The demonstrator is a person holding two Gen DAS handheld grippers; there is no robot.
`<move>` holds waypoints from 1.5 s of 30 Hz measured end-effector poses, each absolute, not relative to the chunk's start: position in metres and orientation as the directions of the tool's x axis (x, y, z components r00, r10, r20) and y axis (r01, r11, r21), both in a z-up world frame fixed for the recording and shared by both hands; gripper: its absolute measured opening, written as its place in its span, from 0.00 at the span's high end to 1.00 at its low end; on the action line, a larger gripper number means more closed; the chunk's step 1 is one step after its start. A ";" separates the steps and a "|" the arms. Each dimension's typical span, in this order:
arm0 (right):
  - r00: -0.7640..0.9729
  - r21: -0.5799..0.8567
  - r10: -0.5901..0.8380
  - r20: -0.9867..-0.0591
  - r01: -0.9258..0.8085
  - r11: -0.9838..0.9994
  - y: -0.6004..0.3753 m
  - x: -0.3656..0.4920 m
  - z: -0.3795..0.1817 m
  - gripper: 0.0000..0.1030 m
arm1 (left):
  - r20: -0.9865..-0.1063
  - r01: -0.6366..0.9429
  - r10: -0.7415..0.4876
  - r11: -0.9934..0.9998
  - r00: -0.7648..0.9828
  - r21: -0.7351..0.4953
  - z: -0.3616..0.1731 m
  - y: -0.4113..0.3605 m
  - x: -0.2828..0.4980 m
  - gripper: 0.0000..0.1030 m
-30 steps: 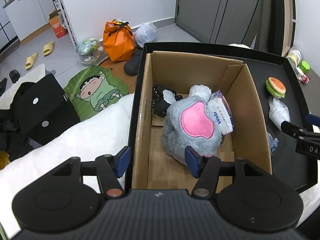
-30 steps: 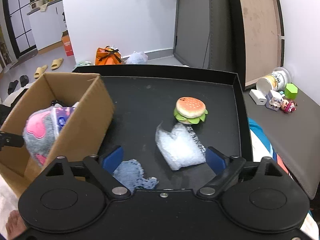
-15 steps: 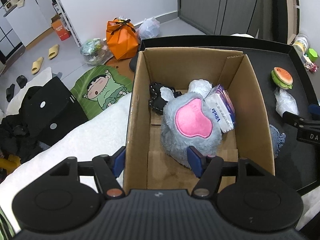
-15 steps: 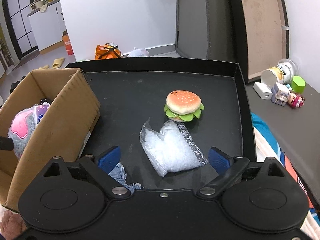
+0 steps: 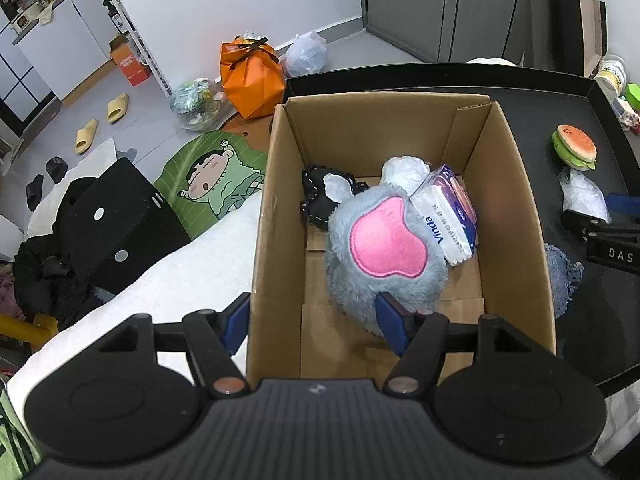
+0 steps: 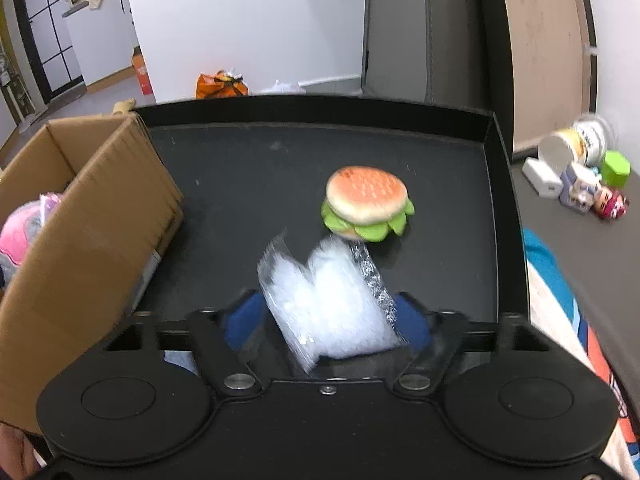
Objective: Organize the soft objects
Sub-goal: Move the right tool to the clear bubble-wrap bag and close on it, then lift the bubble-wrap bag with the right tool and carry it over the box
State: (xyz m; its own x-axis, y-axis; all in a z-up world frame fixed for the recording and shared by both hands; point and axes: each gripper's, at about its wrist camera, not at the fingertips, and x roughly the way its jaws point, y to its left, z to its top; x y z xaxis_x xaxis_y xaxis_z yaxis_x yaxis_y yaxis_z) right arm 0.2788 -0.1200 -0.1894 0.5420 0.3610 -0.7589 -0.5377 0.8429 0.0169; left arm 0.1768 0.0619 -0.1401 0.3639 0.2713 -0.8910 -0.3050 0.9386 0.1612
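Now my right gripper (image 6: 326, 322), jaws just closing, seemingly pinches the blurred plastic bag (image 6: 332, 300) beside the burger toy (image 6: 366, 204); my left gripper (image 5: 312, 320) gapes astride the cardboard box (image 5: 276, 216) wall.

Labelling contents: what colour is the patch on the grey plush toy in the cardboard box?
Pink patch; left wrist view shows it best.

Off on the floor, an orange bag (image 5: 251, 80) sits against the wall with a clear plastic bag (image 5: 305, 54) just beside it. Two yellow slippers (image 5: 102, 122) lie apart near the cabinets. A green cartoon mat (image 5: 216, 182) lies flat by a black box (image 5: 116, 220). A white jar (image 6: 570, 146), a green block (image 6: 616, 168) and small figurines (image 6: 592, 196) cluster together.
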 end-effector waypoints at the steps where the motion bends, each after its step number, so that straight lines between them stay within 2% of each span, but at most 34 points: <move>1: 0.542 0.024 0.367 -0.756 -0.538 0.843 -0.122 0.278 -0.189 0.42 | -0.891 -0.306 0.272 0.938 0.363 0.162 -0.140 0.061 0.177 0.36; 4: 0.556 0.021 0.365 -0.747 -0.529 0.848 -0.128 0.271 -0.185 0.53 | -0.890 -0.303 0.274 0.938 0.363 0.166 -0.140 0.062 0.177 0.36; 9: 0.535 0.065 0.385 -0.753 -0.522 0.851 -0.135 0.266 -0.177 0.61 | -0.891 -0.305 0.271 0.939 0.365 0.161 -0.140 0.062 0.177 0.36; 29: 0.573 0.107 0.460 -0.678 -0.543 0.833 -0.118 0.248 -0.116 0.61 | -0.885 -0.317 0.224 0.944 0.408 0.092 -0.133 0.078 0.162 0.36; 45: 0.573 0.114 0.521 -0.633 -0.596 0.795 -0.078 0.232 -0.088 0.61 | -0.864 -0.353 0.201 0.935 0.462 0.029 -0.131 0.093 0.142 0.37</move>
State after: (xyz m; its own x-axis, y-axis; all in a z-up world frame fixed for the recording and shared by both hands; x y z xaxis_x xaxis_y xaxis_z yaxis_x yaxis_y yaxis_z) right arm 0.2323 -0.0775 -0.0885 0.5730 0.5212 -0.6325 -0.5964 0.7945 0.1144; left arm 0.1418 0.0932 -0.1307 0.4622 0.2014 -0.8636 -0.3531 0.9351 0.0291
